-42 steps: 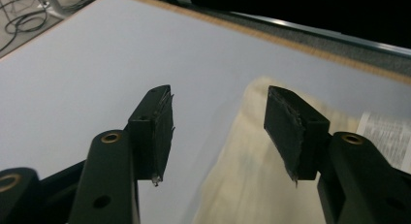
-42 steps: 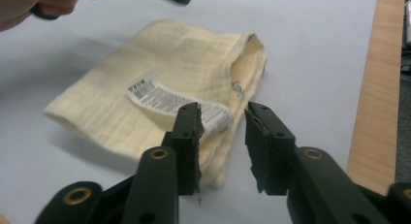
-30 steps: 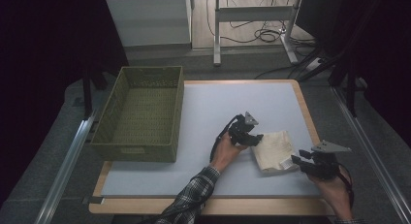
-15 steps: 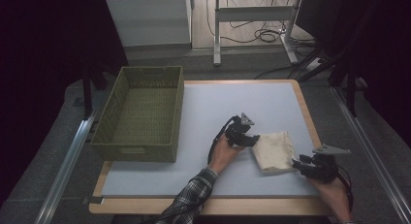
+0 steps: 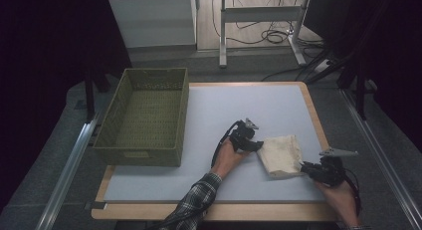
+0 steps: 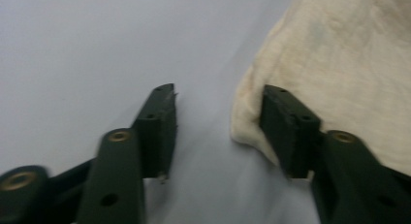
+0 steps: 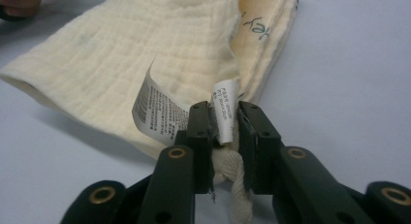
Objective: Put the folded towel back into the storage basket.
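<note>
- The cream cloth (image 5: 281, 153) lies folded, its white care label (image 7: 157, 110) curling up;
- Your right gripper (image 7: 225, 136) has just closed, pinching the cloth's corner; your left gripper (image 6: 218, 120) has been closing too, still apart, one jaw touching the cloth's edge.

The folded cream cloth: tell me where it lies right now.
In the high view the folded cream cloth lies on the table's near right part, between the left hand-held gripper and the right hand-held gripper, far right of the green basket.

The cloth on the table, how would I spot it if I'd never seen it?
Find the pale mat on the wooden table, then look at its near right part, far from the green basket. The folded cream cloth lies between the two grippers, soft and ribbed, with white printed labels at its corner.
</note>
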The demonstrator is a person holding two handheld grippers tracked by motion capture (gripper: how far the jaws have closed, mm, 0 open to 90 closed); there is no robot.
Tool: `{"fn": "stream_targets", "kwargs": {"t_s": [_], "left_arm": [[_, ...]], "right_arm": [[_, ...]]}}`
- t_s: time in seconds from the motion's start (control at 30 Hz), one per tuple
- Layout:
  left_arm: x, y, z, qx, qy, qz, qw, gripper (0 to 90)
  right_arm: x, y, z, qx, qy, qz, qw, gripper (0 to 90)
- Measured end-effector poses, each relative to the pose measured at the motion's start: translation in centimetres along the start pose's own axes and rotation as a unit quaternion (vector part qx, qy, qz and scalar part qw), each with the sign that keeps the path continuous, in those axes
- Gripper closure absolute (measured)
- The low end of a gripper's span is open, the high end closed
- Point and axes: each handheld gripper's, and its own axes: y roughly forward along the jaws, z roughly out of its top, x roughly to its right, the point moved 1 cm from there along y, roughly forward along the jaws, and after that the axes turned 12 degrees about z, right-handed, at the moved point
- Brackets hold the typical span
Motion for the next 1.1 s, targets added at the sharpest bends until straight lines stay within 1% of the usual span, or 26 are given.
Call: {"fn": "stream_targets", "kwargs": {"t_s": [0.03, 0.07, 0.1, 0.17, 0.23, 0.27, 0.3, 0.33, 0.37, 0.4, 0.47, 0.5, 0.53, 0.6, 0.63, 0.77, 0.8, 0.87, 0.9, 1.1], "left_arm": [[0.2, 0.0, 0.0, -0.001, -0.002, -0.009, 1.0, 61.5], [0.2, 0.0, 0.0, -0.002, -0.008, -0.028, 0.9996, 70.4], [0.3, 0.1, 0.0, -0.003, -0.015, -0.038, 0.9992, 79.3], [0.1, 0.1, 0.0, -0.003, -0.024, -0.05, 0.9985, 84.1], [0.0, 0.1, -0.1, 0.0, -0.026, -0.052, 0.9983, 85.3], [0.2, -0.1, -0.1, 0.007, -0.012, -0.038, 0.9992, 86.4], [0.3, -0.2, 0.0, 0.008, -0.007, -0.031, 0.9995, 86.9], [0.3, -0.2, 0.0, 0.008, -0.007, -0.031, 0.9995, 87.0], [0.4, -0.4, 0.2, 0.015, -0.001, -0.022, 0.9996, 87.0], [0.2, -0.9, 0.5, 0.024, -0.004, -0.021, 0.9995, 87.0], [0.0, -1.6, 0.9, 0.031, 0.0, -0.015, 0.9994, 87.0], [0.0, -1.6, 0.9, 0.031, 0.0, -0.015, 0.9994, 87.0], [-0.3, -2.3, 1.1, 0.037, 0.005, -0.008, 0.9993, 86.9], [-0.4, -2.6, 1.2, 0.038, 0.007, -0.006, 0.9992, 86.8], [-0.8, -3.1, 1.4, 0.043, 0.007, -0.001, 0.9991, 86.7], [-1.3, -3.6, 1.5, 0.044, 0.006, 0.003, 0.999, 86.5], [-1.5, -4.0, 1.5, 0.043, 0.008, 0.008, 0.999, 86.4], [-1.6, -4.0, 1.5, 0.043, 0.009, 0.009, 0.999, 86.3], [-1.8, -4.4, 1.5, 0.041, 0.014, 0.015, 0.999, 86.3], [-2.3, -5.3, 1.7, 0.044, 0.016, 0.026, 0.9986, 86.2]], "right_arm": [[0.0, 0.0, 0.0, 0.0, 0.002, 0.002, 1.0, 79.5], [-0.1, 0.0, 0.0, -0.001, 0.003, 0.002, 1.0, 80.6], [-0.2, 0.0, 0.0, -0.002, 0.002, 0.0, 1.0, 81.4], [-0.3, 0.0, 0.1, -0.002, 0.001, -0.003, 1.0, 82.3], [-0.3, 0.0, 0.1, -0.001, -0.001, -0.004, 1.0, 83.1], [-0.3, -0.1, 0.1, 0.0, -0.001, -0.001, 1.0, 83.6], [-0.3, -0.2, 0.2, 0.003, -0.001, 0.001, 1.0, 83.7], [-0.3, -0.2, 0.2, 0.003, -0.001, 0.001, 1.0, 83.7], [-0.5, -0.4, 0.4, 0.005, -0.002, 0.003, 1.0, 83.8], [-0.7, -0.5, 0.5, 0.006, -0.004, 0.003, 1.0, 83.8], [-1.1, -0.8, 0.8, 0.011, -0.01, 0.006, 0.9999, 83.8], [-1.1, -0.8, 0.8, 0.011, -0.01, 0.006, 0.9999, 83.8], [-1.5, -1.0, 1.2, 0.018, -0.015, 0.012, 0.9997, 83.8], [-1.9, -1.1, 1.5, 0.021, -0.02, 0.015, 0.9995, 83.7], [-2.1, -1.0, 1.8, 0.023, -0.024, 0.017, 0.9993, 83.7], [-2.6, -0.8, 2.4, 0.025, -0.033, 0.022, 0.9989, 83.6], [-2.9, -0.7, 2.7, 0.026, -0.036, 0.024, 0.9987, 83.4], [-3.0, -0.7, 2.9, 0.027, -0.038, 0.024, 0.9986, 83.4], [-3.3, -0.6, 3.2, 0.03, -0.042, 0.026, 0.9983, 83.4], [-3.7, -0.3, 3.8, 0.036, -0.044, 0.037, 0.9977, 83.3]]}}
